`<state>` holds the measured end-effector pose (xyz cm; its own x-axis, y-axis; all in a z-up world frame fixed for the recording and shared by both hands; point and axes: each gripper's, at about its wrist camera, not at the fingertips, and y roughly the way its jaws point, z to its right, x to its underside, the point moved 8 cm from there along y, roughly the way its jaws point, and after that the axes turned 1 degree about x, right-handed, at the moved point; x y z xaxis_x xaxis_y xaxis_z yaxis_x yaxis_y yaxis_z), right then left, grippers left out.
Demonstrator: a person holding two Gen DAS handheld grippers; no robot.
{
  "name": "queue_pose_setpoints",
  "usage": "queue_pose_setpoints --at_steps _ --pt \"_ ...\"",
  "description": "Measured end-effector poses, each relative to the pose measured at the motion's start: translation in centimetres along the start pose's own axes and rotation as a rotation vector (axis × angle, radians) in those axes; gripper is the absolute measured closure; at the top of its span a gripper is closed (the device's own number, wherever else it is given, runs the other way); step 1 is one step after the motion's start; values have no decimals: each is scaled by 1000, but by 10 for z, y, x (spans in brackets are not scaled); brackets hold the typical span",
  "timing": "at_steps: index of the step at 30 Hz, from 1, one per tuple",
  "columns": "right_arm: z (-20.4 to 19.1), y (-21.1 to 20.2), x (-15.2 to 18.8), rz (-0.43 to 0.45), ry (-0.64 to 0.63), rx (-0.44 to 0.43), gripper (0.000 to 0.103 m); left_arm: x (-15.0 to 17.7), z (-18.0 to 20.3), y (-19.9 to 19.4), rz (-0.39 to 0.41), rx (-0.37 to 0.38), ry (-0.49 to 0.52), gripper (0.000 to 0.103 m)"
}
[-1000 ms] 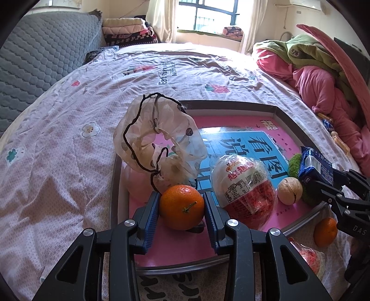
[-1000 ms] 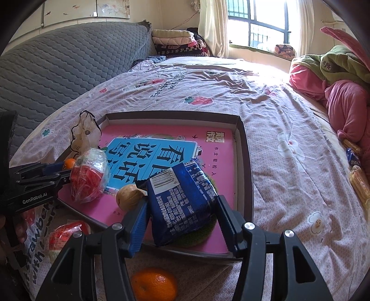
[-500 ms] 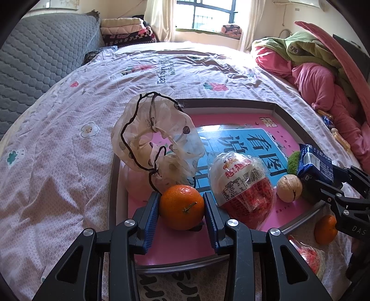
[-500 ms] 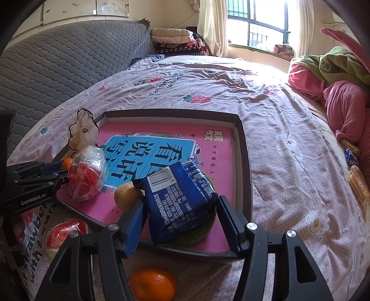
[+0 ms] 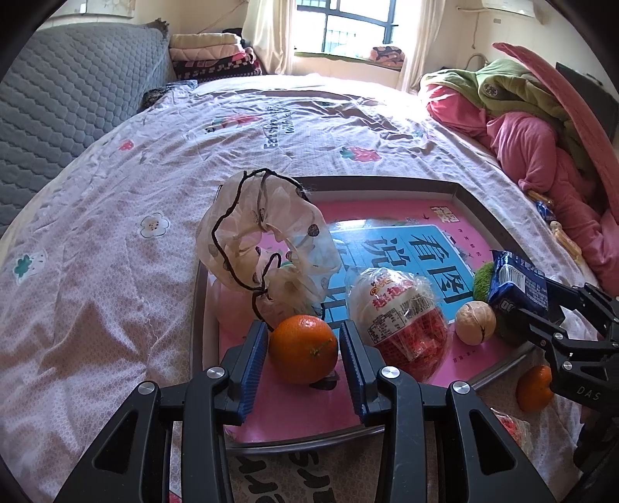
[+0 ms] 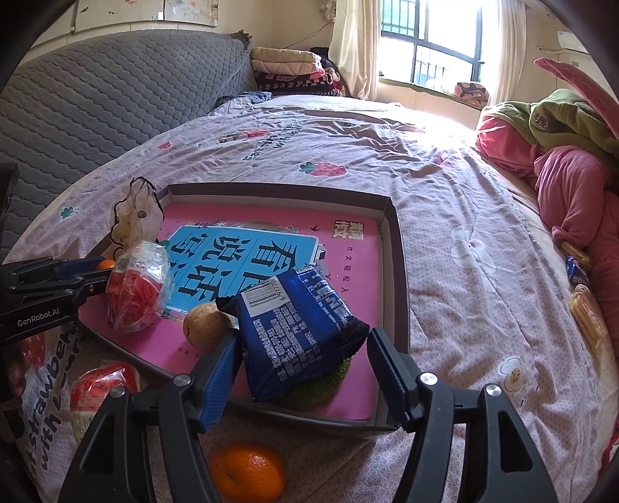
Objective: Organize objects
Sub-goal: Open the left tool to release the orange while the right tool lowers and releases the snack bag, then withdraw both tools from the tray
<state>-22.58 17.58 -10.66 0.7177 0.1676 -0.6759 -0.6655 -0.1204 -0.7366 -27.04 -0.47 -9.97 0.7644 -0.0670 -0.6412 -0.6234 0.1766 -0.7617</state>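
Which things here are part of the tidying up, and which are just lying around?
Tidying:
tray
orange, between the left gripper fingers
blue packet, between the opening right gripper fingers
walnut
red snack bag

Lying around:
pink clothes
folded blankets

Bed (image 6: 445, 201) carrying shallow tray (image 6: 398, 247); orange (image 6: 247, 474) and red snack bag (image 6: 100, 390) lying beside it on sheet.

- Daylight pours through the window (image 5: 348, 27), overexposing the panes and whitening the far bedspread (image 6: 445, 127).
- Glare streaks the glossy pink tray (image 5: 390, 220).
- Soft shadows gather under near objects.
- Fisheye curvature bends the edges; black vignette fills the corners; focus stays sharp.
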Motion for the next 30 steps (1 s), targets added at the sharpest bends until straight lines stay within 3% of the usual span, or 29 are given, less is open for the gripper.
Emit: queue_pose_setpoints --at_steps 10,18,30 --pt "3 -4 -2 18 11 -5 35 -5 1 -13 24 7 -12 54" --pt "4 -14 -9 54 15 -9 32 -10 7 -35 61 6 -14 42" --pt "-3 -40 -24 139 26 -63 27 -5 21 -67 99 -13 -48 35"
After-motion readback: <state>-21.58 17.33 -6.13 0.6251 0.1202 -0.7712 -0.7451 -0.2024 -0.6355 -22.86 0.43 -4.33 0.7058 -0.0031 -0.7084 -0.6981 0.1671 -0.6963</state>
